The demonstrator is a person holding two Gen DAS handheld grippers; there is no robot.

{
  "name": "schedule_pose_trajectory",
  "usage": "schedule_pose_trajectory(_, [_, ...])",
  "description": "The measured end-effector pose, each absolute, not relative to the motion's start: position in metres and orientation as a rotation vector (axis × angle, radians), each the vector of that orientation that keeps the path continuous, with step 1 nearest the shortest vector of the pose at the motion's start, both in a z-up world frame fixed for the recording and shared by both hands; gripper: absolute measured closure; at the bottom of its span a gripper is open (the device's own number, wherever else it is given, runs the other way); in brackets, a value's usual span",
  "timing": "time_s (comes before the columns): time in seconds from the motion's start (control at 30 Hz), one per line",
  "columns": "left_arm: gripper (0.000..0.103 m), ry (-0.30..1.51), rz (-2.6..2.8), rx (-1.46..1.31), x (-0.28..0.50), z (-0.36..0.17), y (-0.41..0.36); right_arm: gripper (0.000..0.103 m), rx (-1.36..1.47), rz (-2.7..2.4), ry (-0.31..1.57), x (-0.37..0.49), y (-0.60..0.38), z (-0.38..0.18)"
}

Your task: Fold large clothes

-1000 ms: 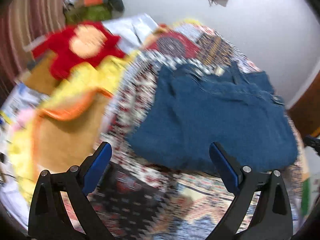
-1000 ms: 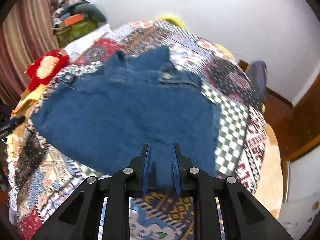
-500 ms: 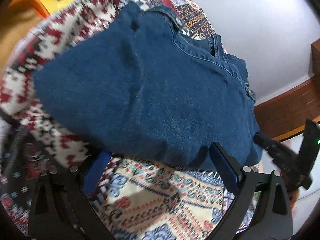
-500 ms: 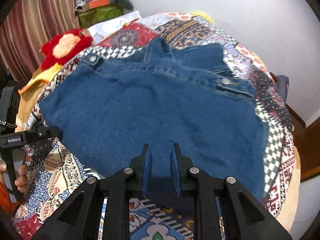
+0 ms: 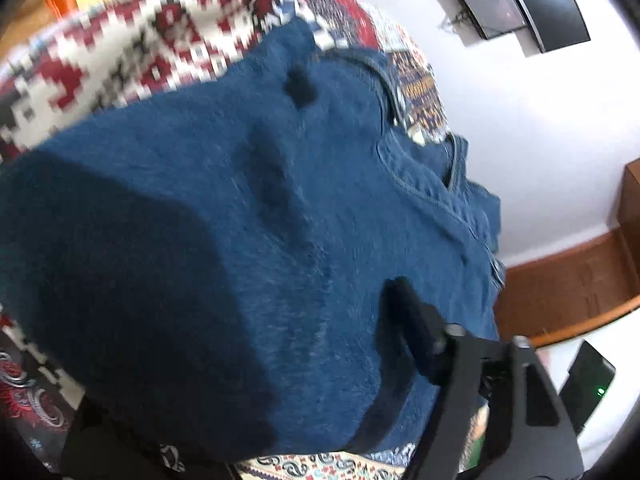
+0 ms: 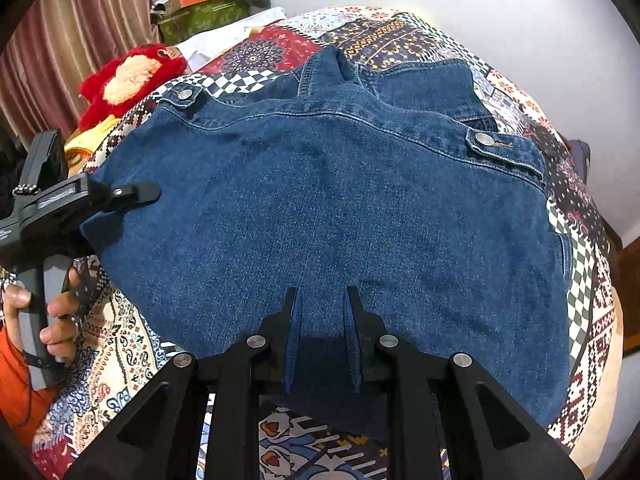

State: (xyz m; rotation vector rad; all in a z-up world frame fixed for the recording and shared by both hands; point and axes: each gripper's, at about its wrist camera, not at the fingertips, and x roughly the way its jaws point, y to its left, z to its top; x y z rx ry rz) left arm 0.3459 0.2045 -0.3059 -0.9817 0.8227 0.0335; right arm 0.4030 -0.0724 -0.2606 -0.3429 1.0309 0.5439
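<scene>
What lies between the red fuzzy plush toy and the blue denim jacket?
Only patterned patchwork quilt, in the right wrist view; red fuzzy plush toy and blue denim jacket lie apart.

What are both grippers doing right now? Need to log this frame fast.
Left gripper: at the denim jacket left edge; open or shut cannot be told.
Right gripper: shut on the jacket's near hem.
</scene>
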Motion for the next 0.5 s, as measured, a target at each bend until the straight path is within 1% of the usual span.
schedule_pose_trajectory(0.03, [0.048,0.814,0.057,-0.963,0.345,-0.301,0.203,0.086,-0.333,0.545,1.039,0.403,-0.073,-0.259])
schedule_pose_trajectory(0.07, [0.06,0.799,0.084,-0.927,0.343,-0.293,0.203,0.086,-0.32,0.549,1.047,0.402,-0.075,-0.257])
schedule_pose_trajectory(0.1, [0.066,0.783,0.108,-0.875,0.34,-0.282,0.201,0.086,-0.311,0.554,1.053,0.401,-0.075,-0.256])
schedule_pose_trajectory(0.17, [0.07,0.751,0.139,-0.771,0.343,-0.261,0.19,0.086,-0.294,0.56,1.06,0.399,-0.077,-0.249])
schedule_pose_trajectory(0.27, [0.072,0.693,0.148,-0.658,0.343,-0.227,0.176,0.086,-0.283,0.571,1.028,0.393,-0.075,-0.234])
schedule_pose_trajectory(0.37, [0.073,0.605,0.151,-0.574,0.324,-0.19,0.171,0.087,-0.257,0.615,0.984,0.387,-0.068,-0.216])
schedule_pose_trajectory(0.5, [0.074,0.508,0.179,-0.474,0.309,-0.154,0.16,0.086,-0.211,0.697,0.978,0.385,-0.045,-0.205])
